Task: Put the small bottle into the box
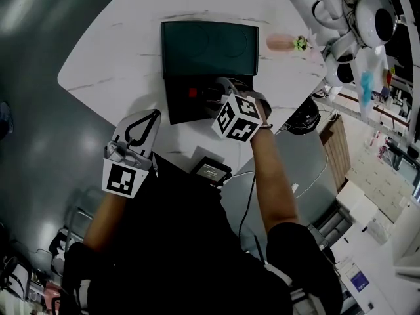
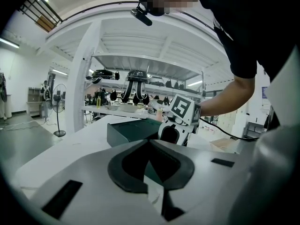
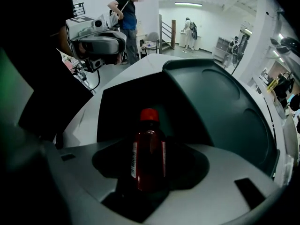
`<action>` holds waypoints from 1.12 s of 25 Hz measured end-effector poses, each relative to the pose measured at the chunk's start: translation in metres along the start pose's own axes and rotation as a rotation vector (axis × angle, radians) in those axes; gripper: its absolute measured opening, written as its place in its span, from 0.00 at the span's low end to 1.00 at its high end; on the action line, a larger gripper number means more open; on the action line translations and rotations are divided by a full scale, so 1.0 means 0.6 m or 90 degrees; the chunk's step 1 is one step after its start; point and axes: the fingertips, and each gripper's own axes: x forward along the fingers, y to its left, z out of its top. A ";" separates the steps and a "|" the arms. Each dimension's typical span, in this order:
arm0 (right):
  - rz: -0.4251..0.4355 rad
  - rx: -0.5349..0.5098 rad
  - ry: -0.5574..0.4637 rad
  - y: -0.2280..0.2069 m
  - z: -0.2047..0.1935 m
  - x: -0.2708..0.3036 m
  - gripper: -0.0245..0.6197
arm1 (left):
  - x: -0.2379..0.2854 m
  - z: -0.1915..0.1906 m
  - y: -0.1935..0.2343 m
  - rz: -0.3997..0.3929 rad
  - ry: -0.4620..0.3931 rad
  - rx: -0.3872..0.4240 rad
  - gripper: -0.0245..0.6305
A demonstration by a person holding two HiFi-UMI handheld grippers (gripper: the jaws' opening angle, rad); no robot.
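Note:
A small dark-red bottle (image 3: 149, 159) with a red cap (image 3: 149, 114) is clamped between the jaws of my right gripper (image 3: 150, 146). In the head view that gripper (image 1: 209, 97) reaches over the dark base of the open green box (image 1: 178, 110), and the red cap (image 1: 192, 92) shows above the base. The box lid (image 1: 209, 48) stands open behind. My left gripper (image 1: 146, 120) rests on the white table left of the box, shut with nothing in it. From the left gripper view, its closed jaws (image 2: 148, 141) point toward the box (image 2: 129, 132) and the right gripper (image 2: 180, 121).
A pink object (image 1: 285, 42) lies on the table (image 1: 111, 51) right of the lid. A small black device (image 1: 210, 170) sits at the table's near edge. A grey cabinet (image 1: 302, 169) and a white machine (image 1: 348, 18) stand at the right. People stand in the far background.

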 end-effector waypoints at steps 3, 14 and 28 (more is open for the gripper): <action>0.004 0.002 0.003 0.008 -0.002 0.008 0.43 | -0.002 -0.008 0.003 0.006 0.004 -0.011 0.06; -0.005 0.023 -0.080 0.003 0.033 -0.047 0.43 | -0.002 -0.004 0.008 0.016 -0.005 -0.032 0.06; -0.243 0.176 -0.422 -0.016 0.130 -0.270 0.09 | -0.007 0.117 0.022 -0.012 -0.083 -0.012 0.06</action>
